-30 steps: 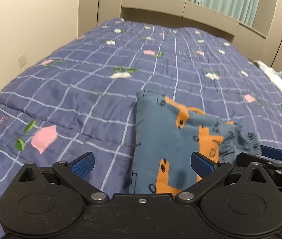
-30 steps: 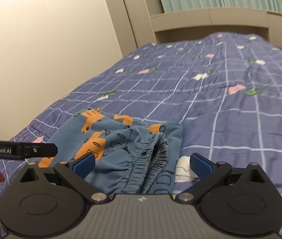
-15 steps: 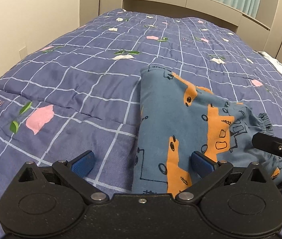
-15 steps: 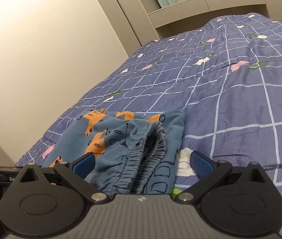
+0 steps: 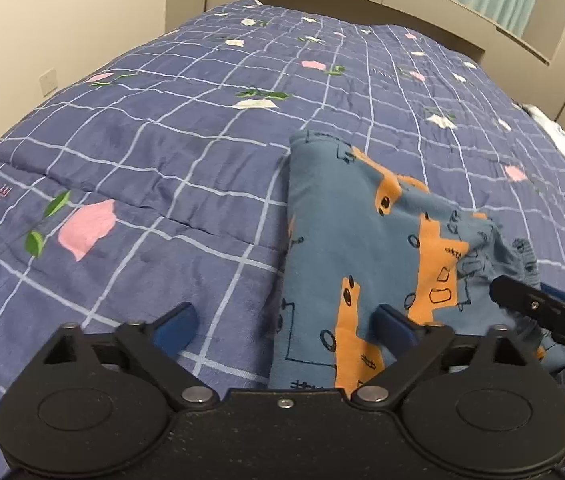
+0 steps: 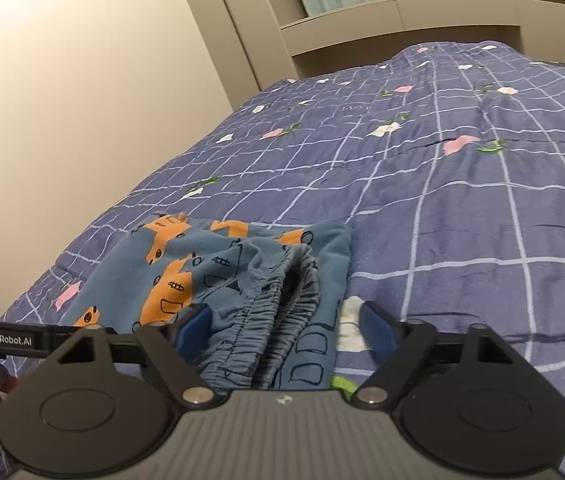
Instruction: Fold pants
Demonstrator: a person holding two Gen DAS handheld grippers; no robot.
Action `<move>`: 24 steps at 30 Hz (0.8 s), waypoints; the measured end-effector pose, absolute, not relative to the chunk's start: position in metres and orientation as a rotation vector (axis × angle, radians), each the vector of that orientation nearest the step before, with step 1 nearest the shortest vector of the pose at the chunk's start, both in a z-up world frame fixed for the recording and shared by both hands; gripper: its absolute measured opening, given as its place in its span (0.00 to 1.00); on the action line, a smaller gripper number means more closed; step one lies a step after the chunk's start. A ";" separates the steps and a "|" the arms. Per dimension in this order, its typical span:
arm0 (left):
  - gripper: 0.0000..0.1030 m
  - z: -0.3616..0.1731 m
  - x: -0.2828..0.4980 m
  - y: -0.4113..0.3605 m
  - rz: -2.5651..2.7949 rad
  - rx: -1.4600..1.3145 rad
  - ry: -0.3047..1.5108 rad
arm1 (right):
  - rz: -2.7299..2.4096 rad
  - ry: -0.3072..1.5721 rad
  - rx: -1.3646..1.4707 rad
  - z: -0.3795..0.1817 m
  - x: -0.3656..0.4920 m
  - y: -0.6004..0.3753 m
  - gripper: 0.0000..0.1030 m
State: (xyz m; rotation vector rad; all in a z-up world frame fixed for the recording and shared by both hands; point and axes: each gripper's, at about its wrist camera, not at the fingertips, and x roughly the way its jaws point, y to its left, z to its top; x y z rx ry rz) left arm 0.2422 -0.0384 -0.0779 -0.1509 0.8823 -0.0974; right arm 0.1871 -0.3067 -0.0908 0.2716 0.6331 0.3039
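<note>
Both closing from wide over the near end of the pants [image 5: 362,240], left gripper [image 5: 286,320] and right gripper [image 6: 282,324] straddling cloth not yet pinched, evidently to lift 1 more fold across the blanket [image 5: 162,152].

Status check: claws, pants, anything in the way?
Left claw closing over the pants' near edge, not gripping yet. Right claw closing around the elastic waistband, unpinched. Pants partly folded on quilt; nothing obstructing.

Matte black left gripper [image 5: 284,322] with blue finger pads [image 5: 174,322], silver pivot screws; grey-bodied right gripper [image 6: 282,326], white "GenRobot.AI" lettering left of it.
</note>
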 end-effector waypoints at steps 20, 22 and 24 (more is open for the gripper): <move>0.18 -0.059 0.234 -0.048 -0.173 -0.185 0.889 | 0.265 0.587 0.250 -0.070 0.167 -0.292 0.18; 0.16 -0.053 0.230 -0.052 -0.174 -0.169 0.880 | 0.260 0.582 0.256 -0.065 0.162 -0.292 0.16; 0.16 -0.047 0.225 -0.054 -0.183 -0.161 0.867 | 0.255 0.580 0.265 -0.060 0.155 -0.294 0.16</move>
